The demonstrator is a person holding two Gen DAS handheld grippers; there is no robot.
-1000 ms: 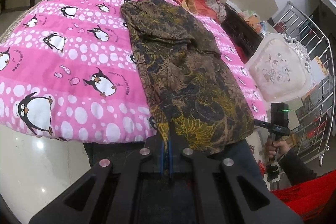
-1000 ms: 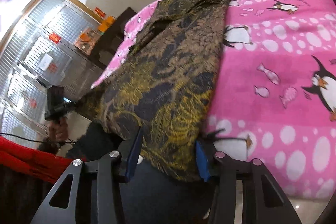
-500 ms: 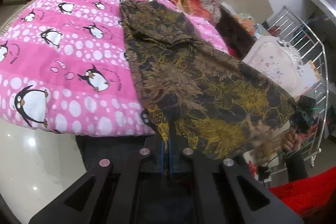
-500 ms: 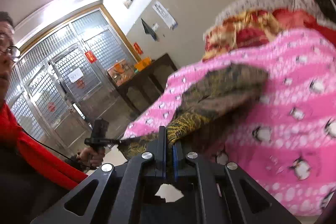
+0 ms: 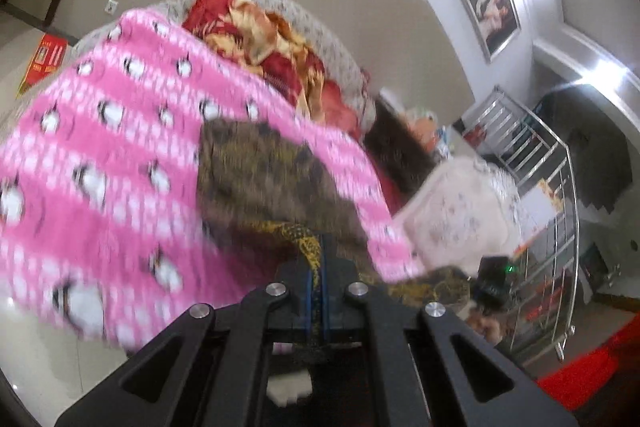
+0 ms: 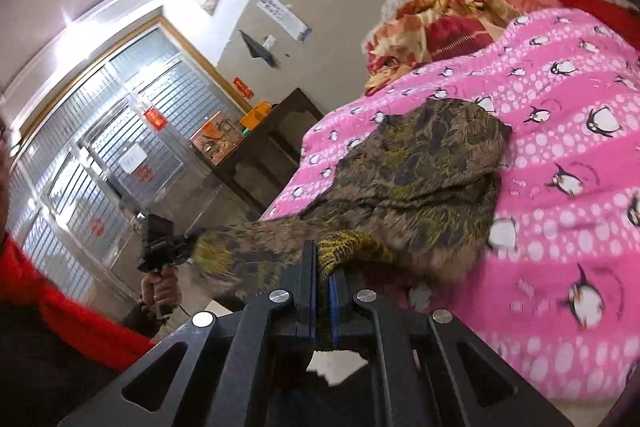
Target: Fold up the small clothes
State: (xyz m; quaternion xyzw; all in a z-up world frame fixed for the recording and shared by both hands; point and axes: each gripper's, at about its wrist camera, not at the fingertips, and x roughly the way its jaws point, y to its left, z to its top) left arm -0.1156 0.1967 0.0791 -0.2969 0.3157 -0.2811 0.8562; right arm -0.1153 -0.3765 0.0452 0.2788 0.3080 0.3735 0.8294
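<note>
Item: brown-and-gold patterned garment (image 6: 420, 179), thin, limp, light; I judge it drapes and slips, so I take it at the hem corners. Its near edge hangs lifted, its far part lies on the pink penguin quilt (image 6: 560, 115). My right gripper (image 6: 322, 267) pinches one corner, my left gripper (image 5: 316, 267) the other, both clamped on cloth.

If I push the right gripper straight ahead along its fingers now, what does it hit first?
Most likely the patterned brown garment itself: the right gripper is shut on its near edge, and the cloth bunches just ahead. Beyond lies the pink penguin blanket; depth is unclear.
</note>
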